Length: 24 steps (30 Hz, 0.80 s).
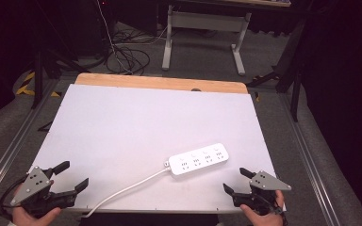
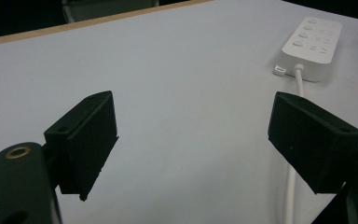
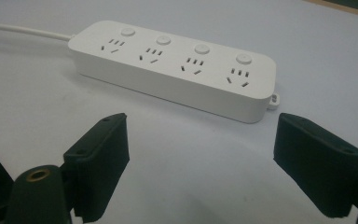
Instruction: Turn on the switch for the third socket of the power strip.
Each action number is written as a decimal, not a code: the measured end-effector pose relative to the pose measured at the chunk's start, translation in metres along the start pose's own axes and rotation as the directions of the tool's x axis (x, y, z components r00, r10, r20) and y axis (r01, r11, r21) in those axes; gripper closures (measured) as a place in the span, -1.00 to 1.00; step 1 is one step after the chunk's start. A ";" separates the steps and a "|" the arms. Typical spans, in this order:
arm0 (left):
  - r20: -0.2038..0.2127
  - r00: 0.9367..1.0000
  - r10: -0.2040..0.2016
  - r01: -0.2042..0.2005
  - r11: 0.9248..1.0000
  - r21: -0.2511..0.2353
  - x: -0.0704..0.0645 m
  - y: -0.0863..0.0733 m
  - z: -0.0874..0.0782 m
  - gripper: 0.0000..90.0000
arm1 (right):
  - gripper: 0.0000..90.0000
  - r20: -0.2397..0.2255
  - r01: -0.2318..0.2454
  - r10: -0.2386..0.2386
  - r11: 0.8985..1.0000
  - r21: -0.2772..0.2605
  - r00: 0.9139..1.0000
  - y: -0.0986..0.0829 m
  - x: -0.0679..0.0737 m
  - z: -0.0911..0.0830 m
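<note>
A white cord (image 1: 127, 188) trails from the power strip (image 1: 199, 159) between both claws.

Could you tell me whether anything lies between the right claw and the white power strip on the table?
Nothing visible does. The right claw sits open at the table's near edge, and only bare white table surface separates it from the power strip. The strip's cord runs off toward the left claw, not across this path.

A white sheet (image 1: 136, 127) covers the table, leaving a wooden strip (image 1: 160, 83) bare along the far edge. Beyond, on the grey floor (image 1: 198, 61), stands a white desk frame (image 1: 202, 28), beside what looks like a tangle of dark cables (image 1: 127, 56).
</note>
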<state>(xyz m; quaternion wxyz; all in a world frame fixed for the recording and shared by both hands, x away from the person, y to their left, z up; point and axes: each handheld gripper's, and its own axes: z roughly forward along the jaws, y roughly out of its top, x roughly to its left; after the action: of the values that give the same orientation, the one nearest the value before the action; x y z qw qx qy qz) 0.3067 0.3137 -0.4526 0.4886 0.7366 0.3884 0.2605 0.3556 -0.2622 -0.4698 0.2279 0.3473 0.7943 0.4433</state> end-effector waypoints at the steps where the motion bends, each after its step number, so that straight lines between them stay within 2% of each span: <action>1: 0.000 1.000 0.000 0.000 1.000 0.000 0.000 0.000 0.000 -0.65 | -0.59 0.000 0.000 0.000 1.000 0.000 1.000 0.000 0.000 0.000; 6: -0.005 1.000 -0.012 0.012 1.000 -0.002 0.000 0.000 0.000 -0.65 | -0.59 -0.003 -0.002 0.002 1.000 0.000 1.000 0.000 0.000 0.000; 8: -0.014 1.000 -0.007 0.007 1.000 0.003 0.001 0.000 0.000 -0.65 | -0.59 -0.002 -0.001 0.001 1.000 0.001 1.000 0.000 0.000 0.000; 9: -0.023 1.000 -0.019 0.019 1.000 0.003 0.002 -0.001 0.000 -0.65 | -0.59 -0.005 0.002 -0.002 1.000 -0.001 1.000 0.001 0.000 0.000; 13: -0.022 0.999 -0.025 0.024 1.000 -0.006 0.002 -0.001 -0.001 -0.65 | -0.58 -0.008 0.002 -0.002 1.000 -0.002 1.000 0.001 0.001 0.000; 24: -0.027 1.000 -0.013 0.013 1.000 -0.013 0.001 -0.001 0.000 -0.67 | -0.55 -0.026 0.000 0.000 1.000 -0.004 1.000 0.003 0.001 -0.001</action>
<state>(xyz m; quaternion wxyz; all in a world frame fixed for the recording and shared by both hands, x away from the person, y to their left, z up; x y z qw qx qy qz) 0.3067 0.3144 -0.4536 0.4896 0.7274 0.3982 0.2696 0.3548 -0.2608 -0.4671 0.2181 0.3412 0.7964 0.4492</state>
